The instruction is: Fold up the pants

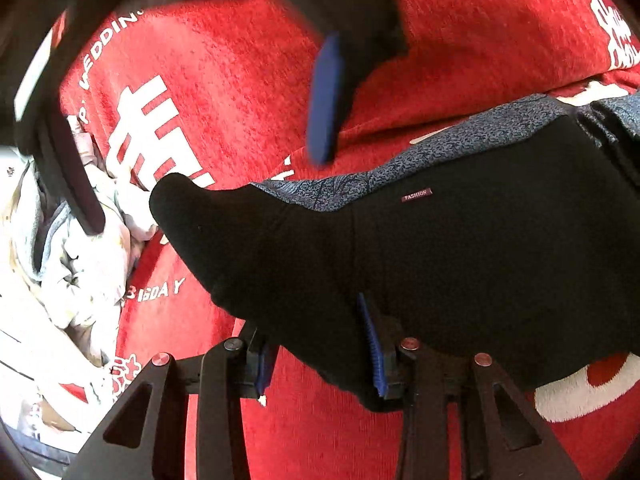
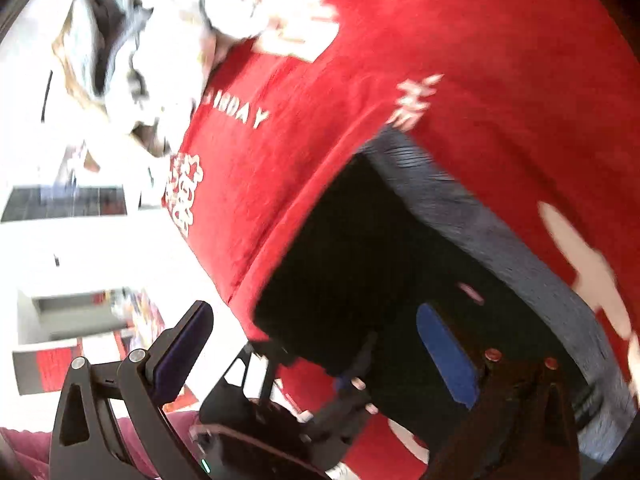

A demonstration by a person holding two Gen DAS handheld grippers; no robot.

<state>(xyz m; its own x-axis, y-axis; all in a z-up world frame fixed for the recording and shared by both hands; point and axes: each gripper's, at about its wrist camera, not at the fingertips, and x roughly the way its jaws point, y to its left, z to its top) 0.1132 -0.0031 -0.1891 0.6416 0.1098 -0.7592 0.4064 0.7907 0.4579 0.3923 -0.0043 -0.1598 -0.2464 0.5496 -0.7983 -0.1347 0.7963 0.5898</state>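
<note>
Left wrist view: my left gripper (image 1: 320, 364) pinches a fold of the black pants (image 1: 460, 248), which spread from 6 toward 3 o'clock over the red blanket (image 1: 240, 80). The right gripper (image 1: 208, 140) hangs spread wide at 11 o'clock.

Right wrist view: my right gripper (image 2: 316, 344) gapes wide, grasping nothing; the pants (image 2: 360, 248) lie past its fingertips toward 1 o'clock, blurred.

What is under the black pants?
A blue-grey speckled cloth peeks out beneath the black pants, both on a red blanket. Whatever lies further under is covered.
</note>
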